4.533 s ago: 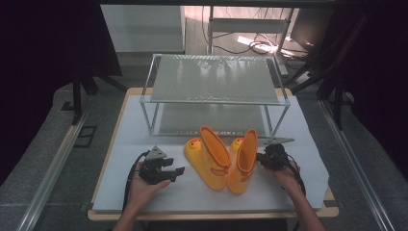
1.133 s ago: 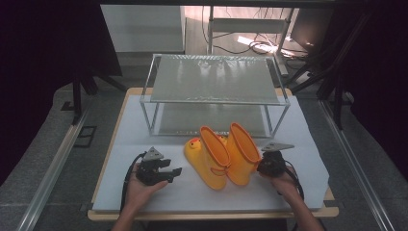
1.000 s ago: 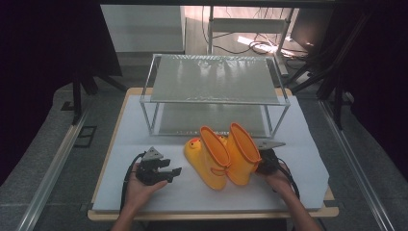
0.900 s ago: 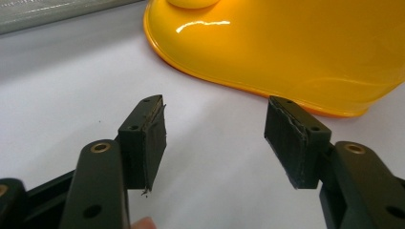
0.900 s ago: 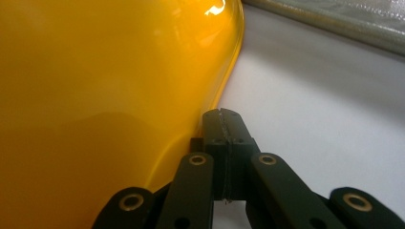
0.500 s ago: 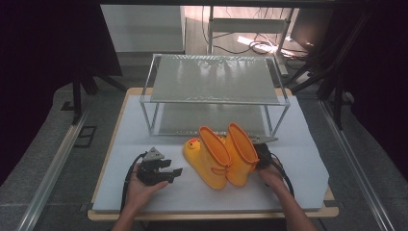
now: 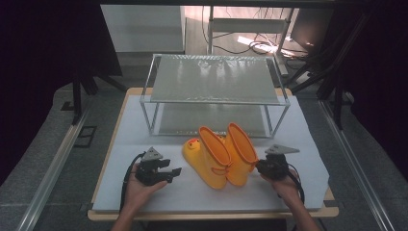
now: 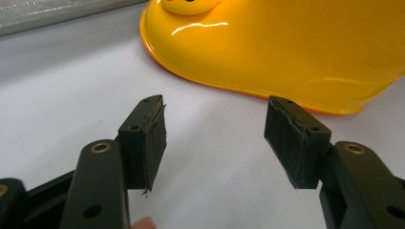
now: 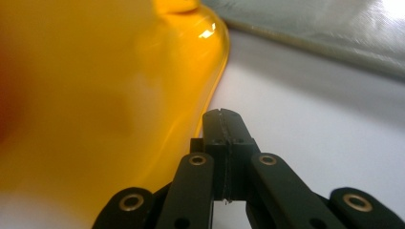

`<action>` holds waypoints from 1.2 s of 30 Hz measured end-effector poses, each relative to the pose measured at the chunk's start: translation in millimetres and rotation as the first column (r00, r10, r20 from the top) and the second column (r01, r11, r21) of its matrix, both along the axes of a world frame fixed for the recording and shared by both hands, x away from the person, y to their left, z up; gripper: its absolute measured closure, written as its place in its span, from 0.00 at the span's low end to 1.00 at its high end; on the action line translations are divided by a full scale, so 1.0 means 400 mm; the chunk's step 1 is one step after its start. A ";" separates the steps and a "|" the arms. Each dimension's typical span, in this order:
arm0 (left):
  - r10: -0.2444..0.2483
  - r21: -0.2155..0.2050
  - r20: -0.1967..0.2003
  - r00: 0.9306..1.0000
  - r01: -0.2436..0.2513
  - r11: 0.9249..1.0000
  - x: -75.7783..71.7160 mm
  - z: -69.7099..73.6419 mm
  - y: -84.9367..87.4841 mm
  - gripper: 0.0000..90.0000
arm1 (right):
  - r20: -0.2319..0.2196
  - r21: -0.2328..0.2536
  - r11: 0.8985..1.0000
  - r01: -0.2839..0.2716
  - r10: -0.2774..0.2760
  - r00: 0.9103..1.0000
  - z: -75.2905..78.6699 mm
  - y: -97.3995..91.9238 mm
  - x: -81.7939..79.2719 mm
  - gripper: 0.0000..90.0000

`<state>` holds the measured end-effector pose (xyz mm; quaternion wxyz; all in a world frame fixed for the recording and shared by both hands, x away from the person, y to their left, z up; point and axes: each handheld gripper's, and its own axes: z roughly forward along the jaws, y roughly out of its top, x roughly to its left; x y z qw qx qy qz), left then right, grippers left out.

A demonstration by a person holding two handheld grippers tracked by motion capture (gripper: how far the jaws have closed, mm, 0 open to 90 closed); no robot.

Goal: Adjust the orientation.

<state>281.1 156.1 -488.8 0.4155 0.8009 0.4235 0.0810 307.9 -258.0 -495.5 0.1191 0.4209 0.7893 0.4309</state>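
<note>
2 yellow boots stand side by side near the middle of a white-covered table (image 7: 144, 130), toes pointing toward the far left, just in front of a 2-tier wire-framed shelf (image 7: 214, 77). The left boot (image 7: 204, 159) carries a small duck face on its toe; the right boot (image 7: 240, 154) stands touching it on the right.

The left gripper (image 7: 174, 172) rests on the table to the left of the boots, held in the person's left hand (image 7: 139, 190), its jaws spread wide and holding nothing. In the left gripper view, the gripper (image 8: 215, 131) points at the left boot's (image 8: 286, 43) glossy side, with a strip of bare white surface between them.

The right gripper (image 7: 257, 166), in the right hand (image 7: 284, 185), sits at the right boot's near right side, jaws pressed together and empty. In the right gripper view, the closed tips (image 9: 223, 125) lie just beside the right boot's (image 9: 95, 95) sole edge; whether they touch it is unclear.
</note>
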 end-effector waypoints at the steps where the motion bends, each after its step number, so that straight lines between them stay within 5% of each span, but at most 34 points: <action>1: -0.002 0.000 0.002 1.000 0.002 1.000 -0.001 0.001 -0.001 0.44 | 0.008 0.007 1.000 -0.005 0.005 1.000 0.004 -0.011 -0.025 1.00; 6: -0.010 0.002 0.005 1.000 0.010 1.000 -0.003 0.004 -0.010 0.44 | 0.006 0.042 0.996 -0.073 0.073 0.997 0.007 -0.027 -0.140 1.00; 9: -0.014 0.006 0.002 1.000 0.014 1.000 -0.003 0.002 -0.016 0.44 | 0.003 0.034 0.991 -0.128 0.128 0.992 -0.003 0.003 -0.164 0.99; 14: -0.015 0.005 0.003 1.000 0.015 1.000 -0.004 0.002 -0.017 0.44 | 0.009 0.024 0.991 -0.128 0.128 0.992 -0.003 0.039 -0.136 1.00; 29: -0.015 0.008 -0.002 1.000 0.015 1.000 -0.003 -0.002 -0.017 0.44 | -0.002 0.058 0.990 -0.129 0.129 0.992 -0.003 0.038 -0.120 0.99; 36: -0.007 0.002 0.003 1.000 0.007 1.000 -0.005 0.002 -0.008 0.45 | 0.040 0.098 0.989 -0.115 0.111 0.993 0.034 -0.004 -0.134 0.85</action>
